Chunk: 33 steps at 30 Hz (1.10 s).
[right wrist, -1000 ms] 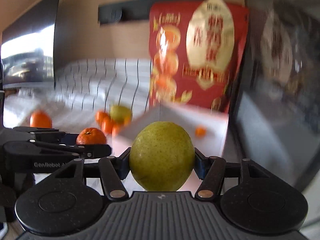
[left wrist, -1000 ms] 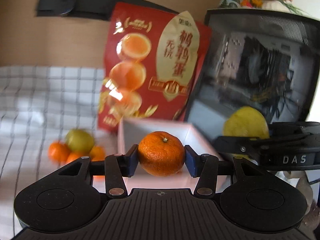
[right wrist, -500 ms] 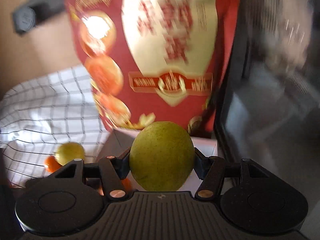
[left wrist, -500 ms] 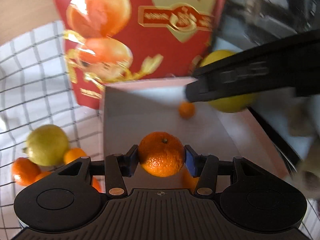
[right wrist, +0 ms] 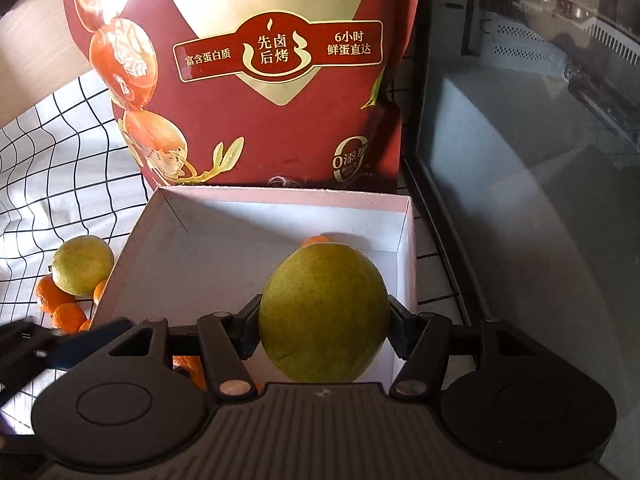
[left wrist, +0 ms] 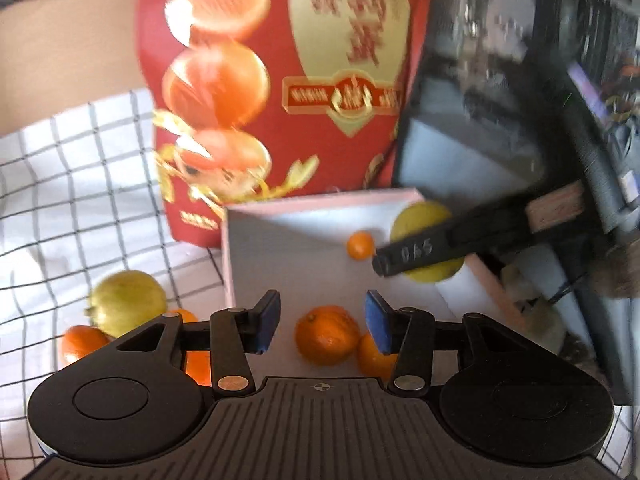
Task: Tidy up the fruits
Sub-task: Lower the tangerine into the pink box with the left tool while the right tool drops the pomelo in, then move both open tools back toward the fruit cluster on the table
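Two grippers over the box (right wrist: 404,236): right gripper (right wrist: 324,332) clamps a green fruit (right wrist: 324,312); left gripper (left wrist: 322,322), closing, pads clear of the mandarin (left wrist: 326,334) below.

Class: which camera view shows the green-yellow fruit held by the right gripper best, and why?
The right wrist view: the green-yellow fruit fills the centre, sharp, clamped in the right gripper. The left wrist view shows it small, blurred and partly hidden behind a gripper finger, over the white box.

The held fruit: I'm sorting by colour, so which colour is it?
Yellow-green, finely speckled fruit; clearest in the right wrist view.
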Available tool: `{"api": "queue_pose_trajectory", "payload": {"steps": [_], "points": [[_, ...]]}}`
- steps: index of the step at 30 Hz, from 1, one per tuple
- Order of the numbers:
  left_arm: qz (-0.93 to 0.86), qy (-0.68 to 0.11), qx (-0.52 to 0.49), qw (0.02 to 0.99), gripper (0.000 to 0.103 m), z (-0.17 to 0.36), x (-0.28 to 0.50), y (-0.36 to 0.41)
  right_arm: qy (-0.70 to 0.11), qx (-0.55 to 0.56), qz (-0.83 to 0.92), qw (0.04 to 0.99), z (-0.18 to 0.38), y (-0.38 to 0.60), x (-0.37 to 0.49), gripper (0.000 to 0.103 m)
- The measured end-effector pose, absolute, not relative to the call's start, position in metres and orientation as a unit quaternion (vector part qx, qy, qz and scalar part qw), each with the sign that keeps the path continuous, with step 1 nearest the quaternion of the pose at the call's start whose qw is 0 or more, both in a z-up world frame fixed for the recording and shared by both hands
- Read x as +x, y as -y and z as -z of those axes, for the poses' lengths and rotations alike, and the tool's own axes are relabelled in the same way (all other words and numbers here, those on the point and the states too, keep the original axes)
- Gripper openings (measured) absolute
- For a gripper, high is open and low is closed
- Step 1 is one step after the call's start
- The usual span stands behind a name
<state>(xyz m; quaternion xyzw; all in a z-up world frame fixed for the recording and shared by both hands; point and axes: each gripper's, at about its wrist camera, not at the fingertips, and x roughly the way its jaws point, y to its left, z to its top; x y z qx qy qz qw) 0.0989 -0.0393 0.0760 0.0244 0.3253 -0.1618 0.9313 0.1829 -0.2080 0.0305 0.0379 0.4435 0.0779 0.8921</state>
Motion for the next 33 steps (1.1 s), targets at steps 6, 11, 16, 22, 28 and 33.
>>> {"api": "queue_pose_trajectory", "payload": {"steps": [6, 11, 16, 22, 28, 33], "points": [[0.127, -0.258, -0.065, 0.955, 0.051, -0.081, 0.070, -0.006, -0.458, 0.010, -0.081, 0.885, -0.022, 0.192, 0.191, 0.061], [0.088, -0.246, -0.075, 0.962, 0.051, -0.075, 0.051, -0.046, -0.475, -0.005, -0.086, 0.876, -0.015, 0.176, 0.191, 0.062], [0.045, -0.242, -0.129, 0.961, 0.051, -0.059, 0.038, -0.100, -0.449, -0.048, -0.070, 0.890, -0.024, 0.165, 0.184, 0.063], [-0.003, -0.203, -0.222, 0.954, 0.051, -0.031, 0.032, -0.147, -0.377, -0.078, -0.089, 0.919, -0.069, 0.145, 0.157, 0.064], [-0.058, -0.193, -0.189, 0.961, 0.051, -0.036, 0.025, -0.149, -0.339, -0.086, -0.209, 0.913, -0.081, 0.080, 0.126, 0.064], [-0.095, -0.136, -0.183, 0.969, 0.051, -0.046, 0.011, -0.157, -0.330, -0.120, -0.252, 0.902, -0.060, 0.027, 0.117, 0.062]]}}
